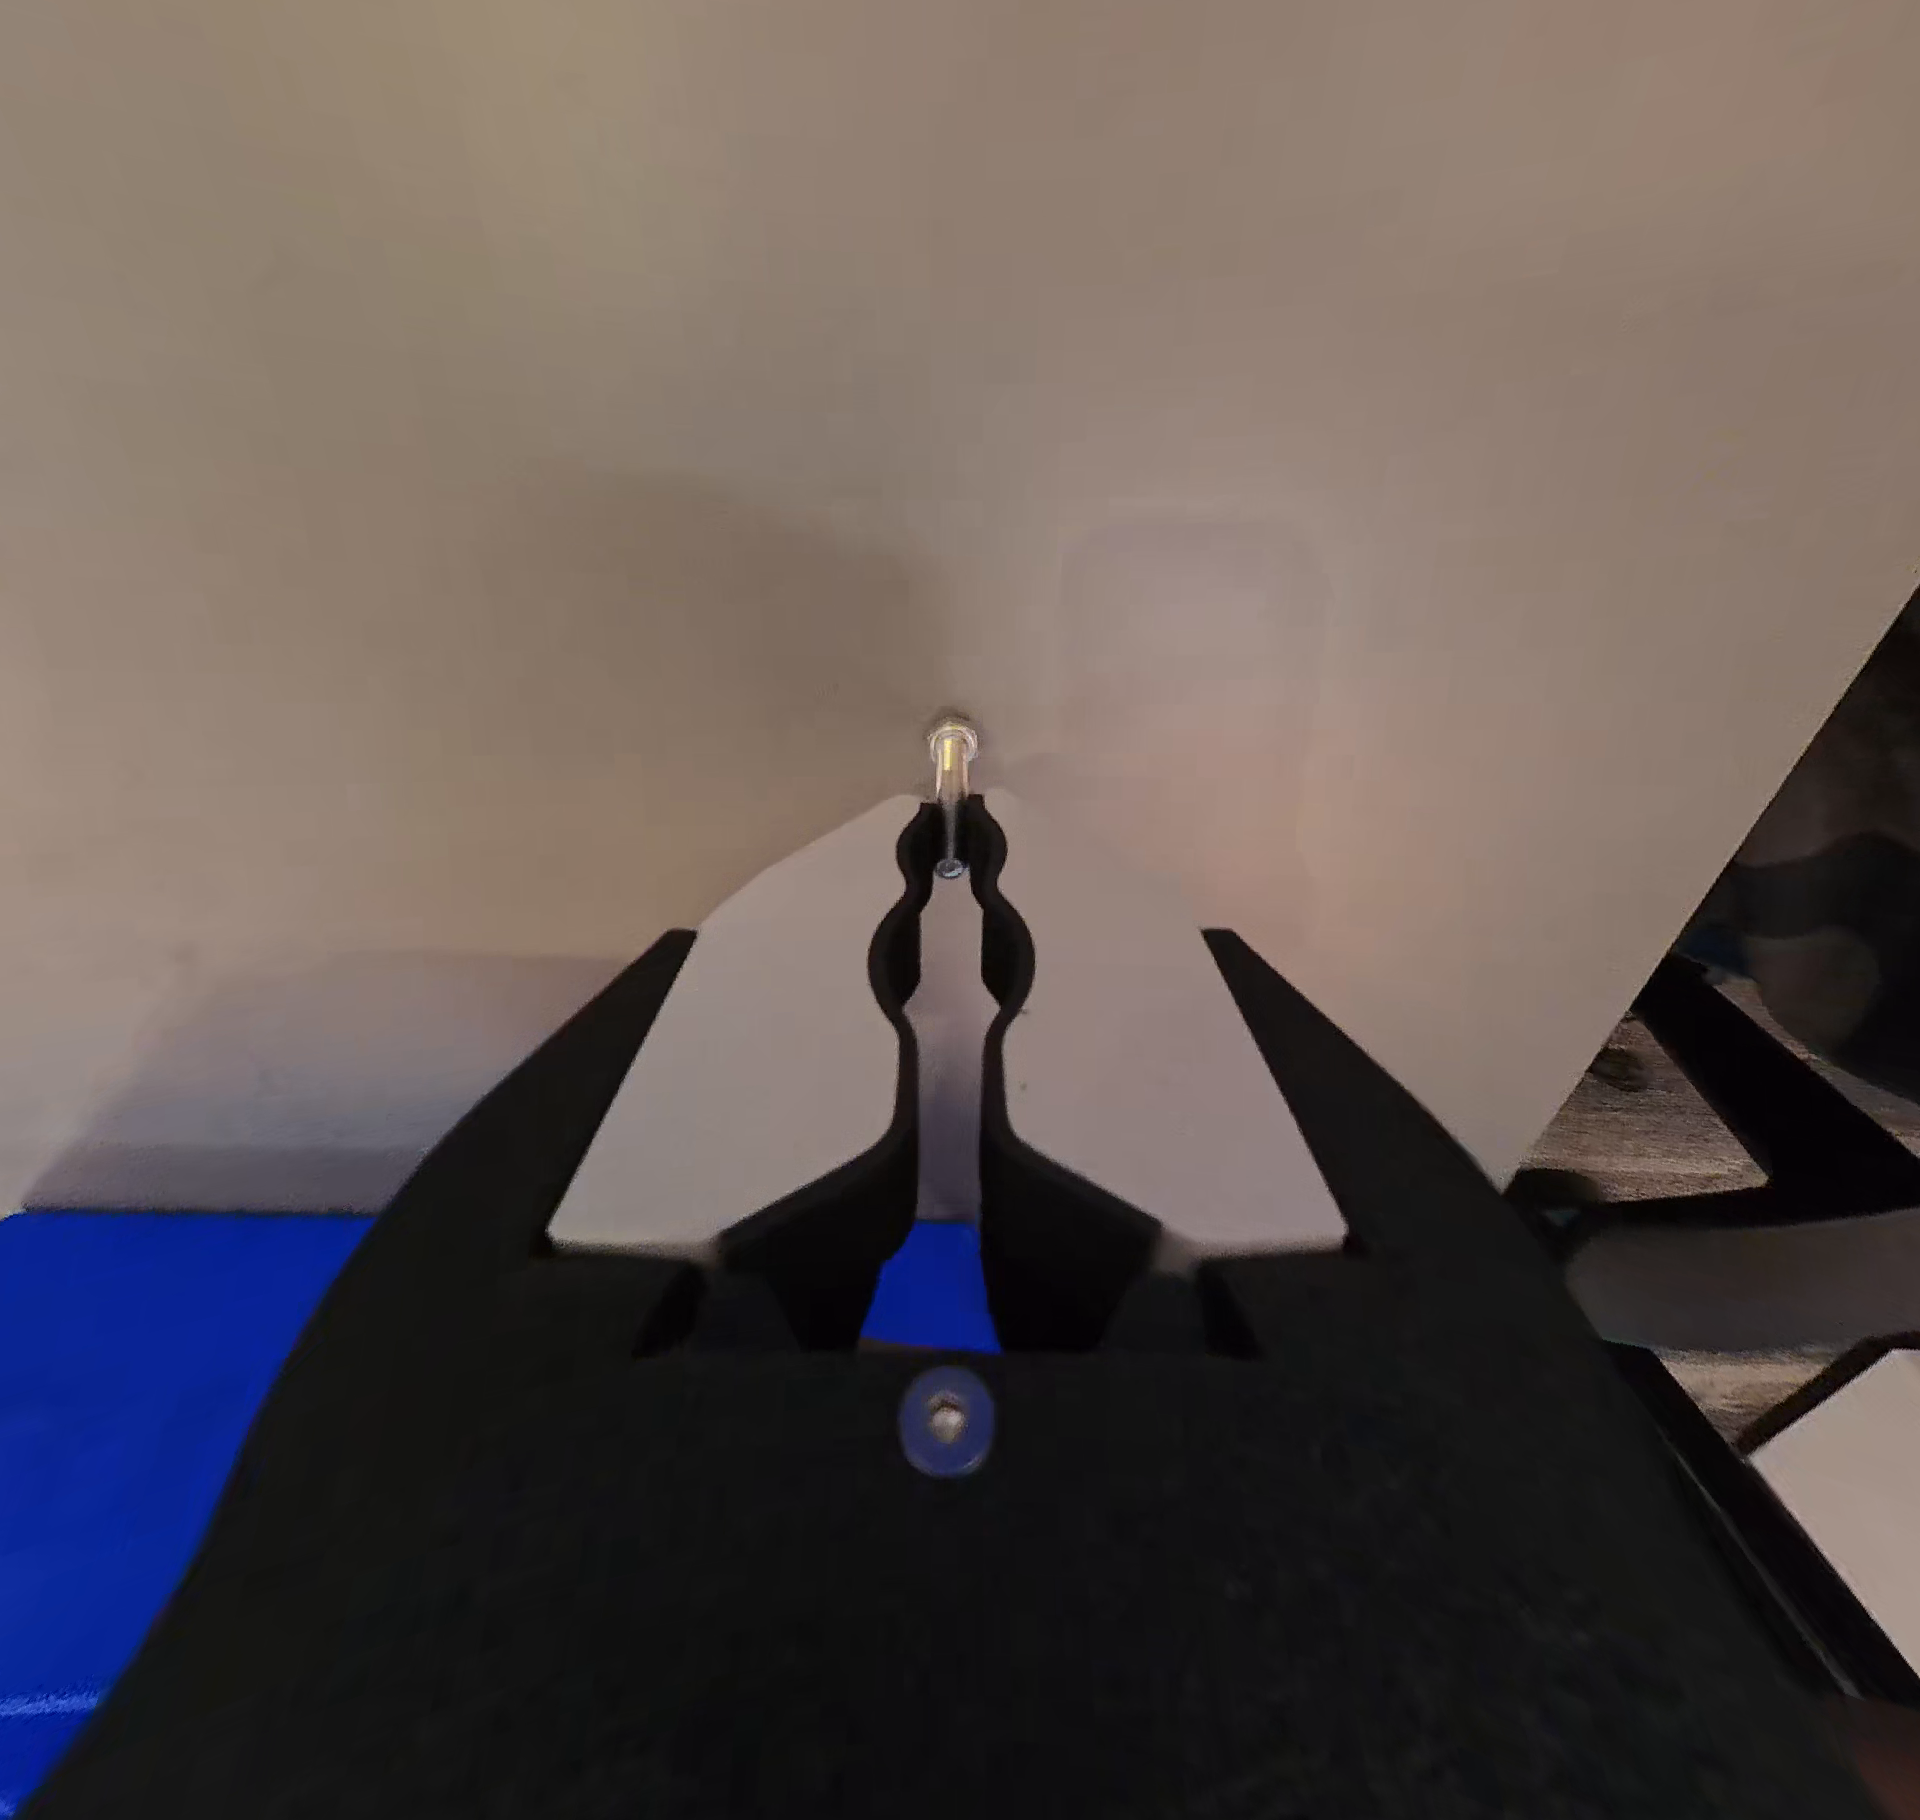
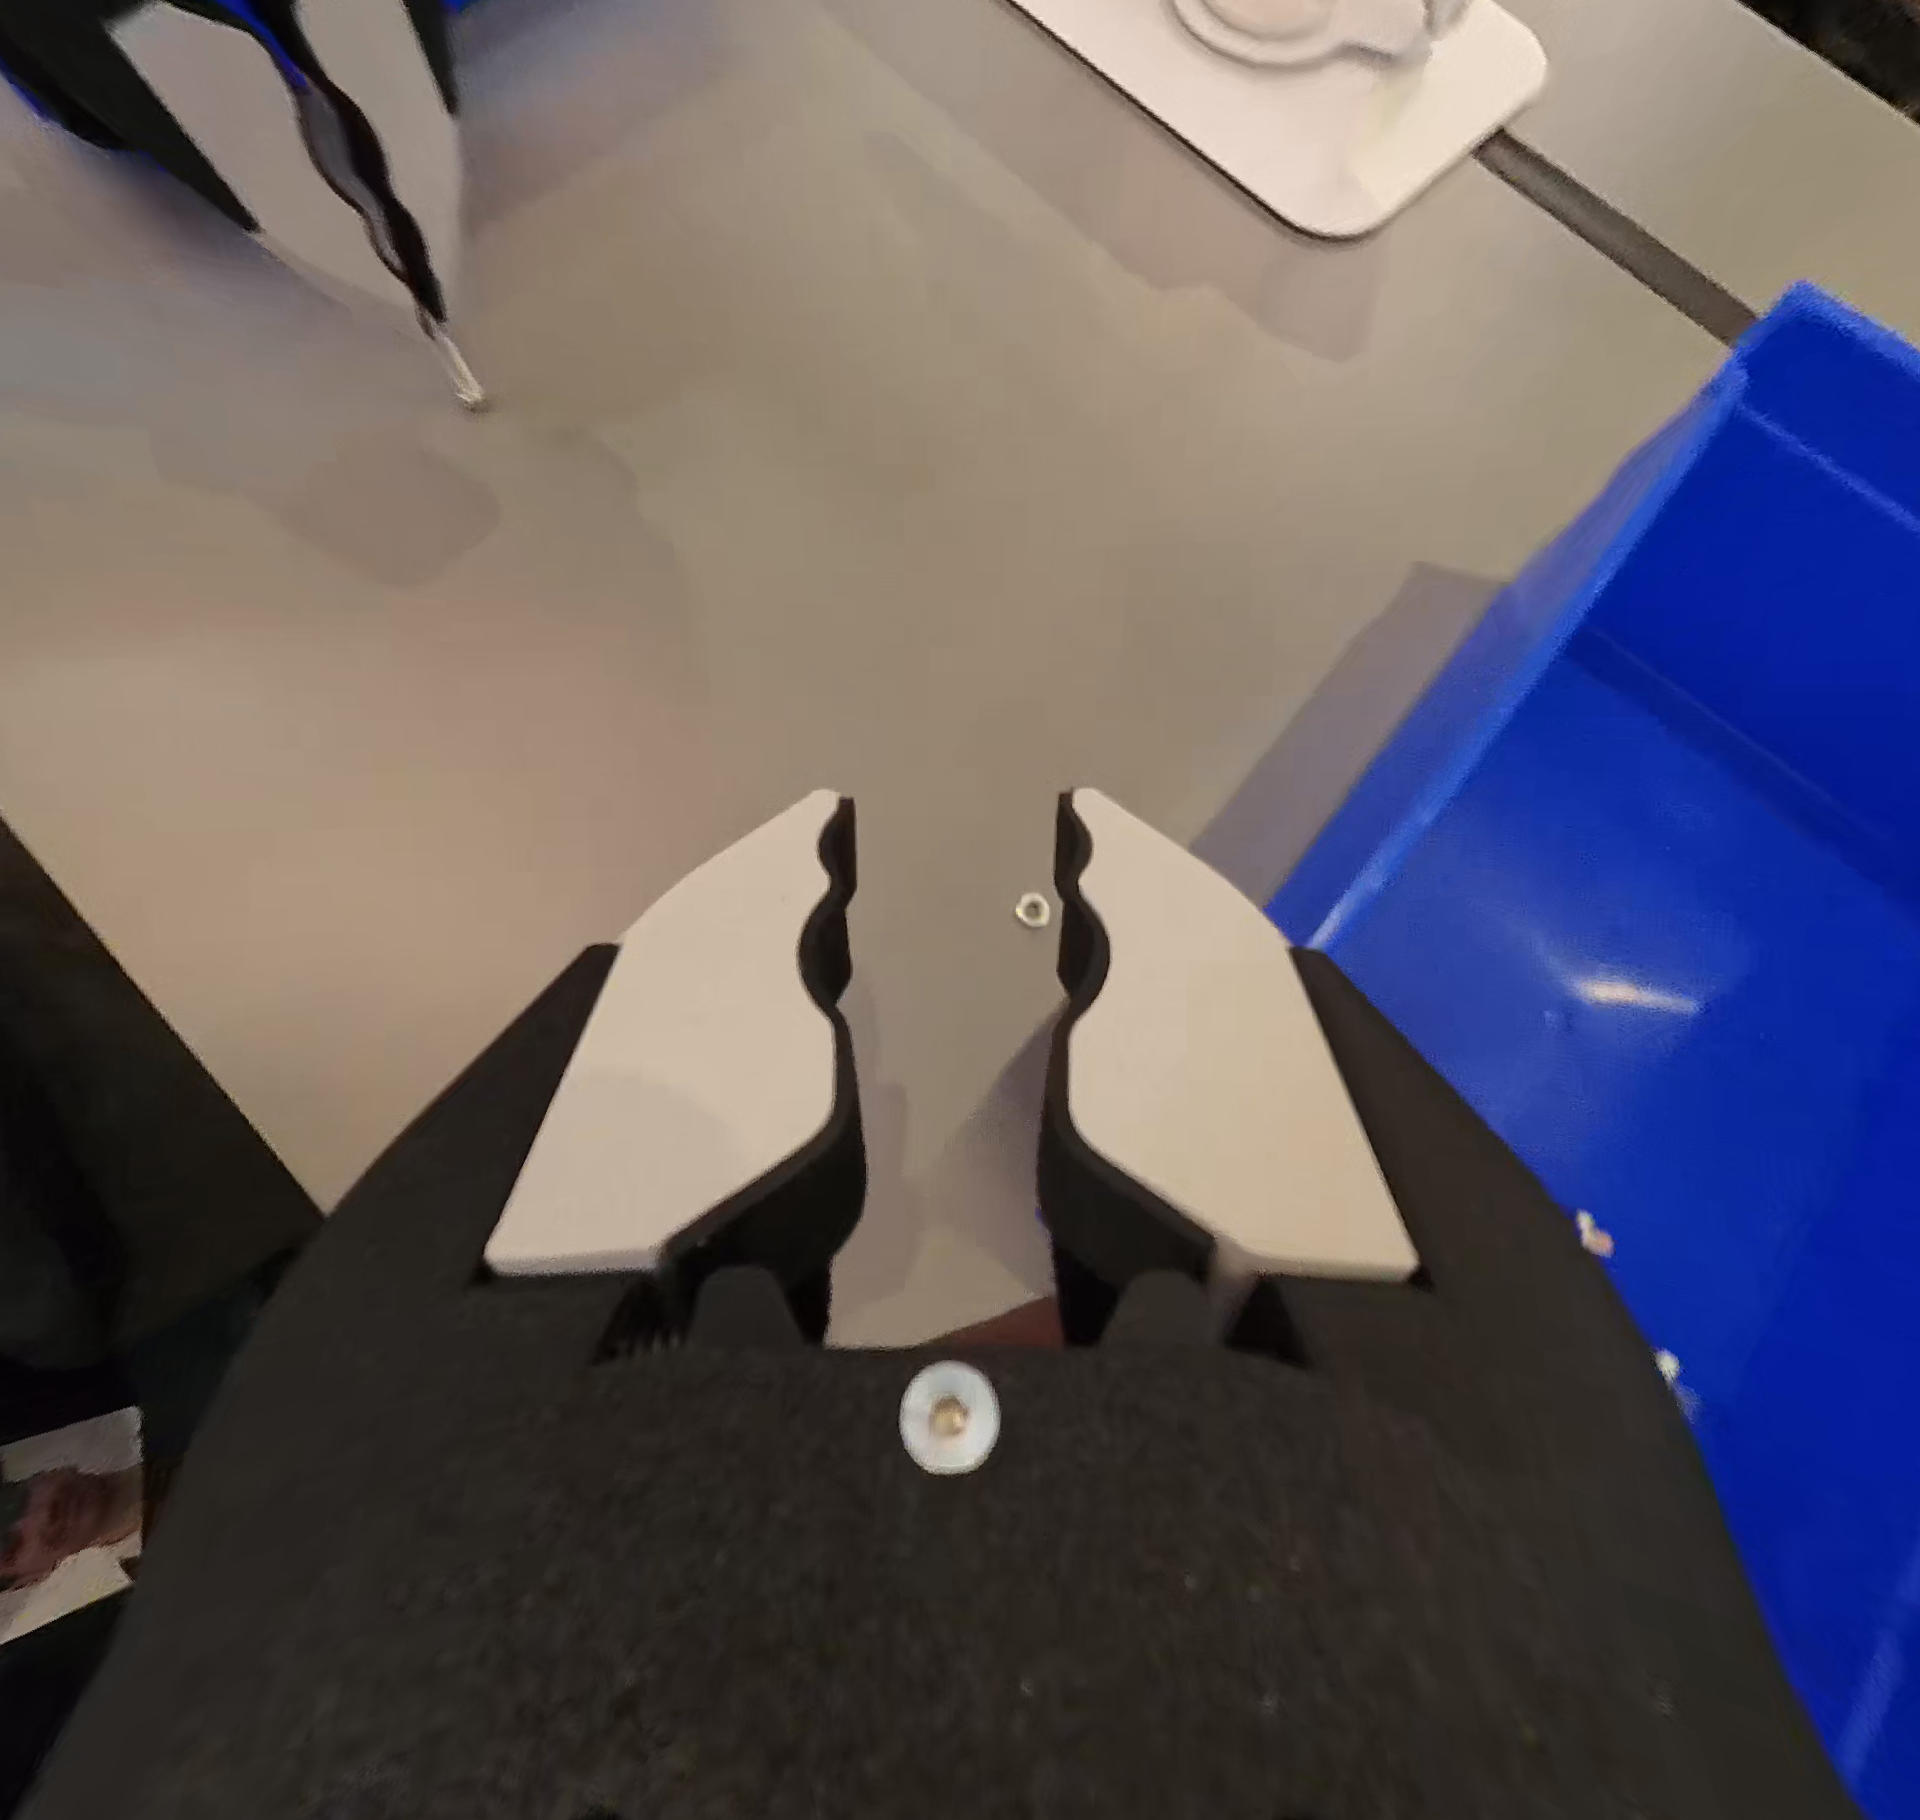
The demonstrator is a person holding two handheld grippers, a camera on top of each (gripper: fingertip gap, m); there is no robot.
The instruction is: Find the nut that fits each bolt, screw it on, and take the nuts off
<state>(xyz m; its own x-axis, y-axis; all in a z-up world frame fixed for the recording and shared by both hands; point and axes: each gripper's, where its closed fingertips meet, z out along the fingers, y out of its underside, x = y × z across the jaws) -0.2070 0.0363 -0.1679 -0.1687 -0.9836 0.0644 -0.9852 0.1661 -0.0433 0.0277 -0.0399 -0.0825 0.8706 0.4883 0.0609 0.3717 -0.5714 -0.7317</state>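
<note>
My left gripper (image 1: 949, 814) is clamped on a bolt (image 1: 950, 754), its free end poking out past the tips down to the grey table (image 1: 520, 420). My right gripper (image 2: 954, 825) hangs parted and empty; a small nut (image 2: 1031, 908) lies loose between its fingers, nearer the right one. Nothing is threaded yet, I judge. A blue bin (image 2: 1662, 835) sits just right of my right jaws, a white mat (image 2: 1351, 108) far ahead.
</note>
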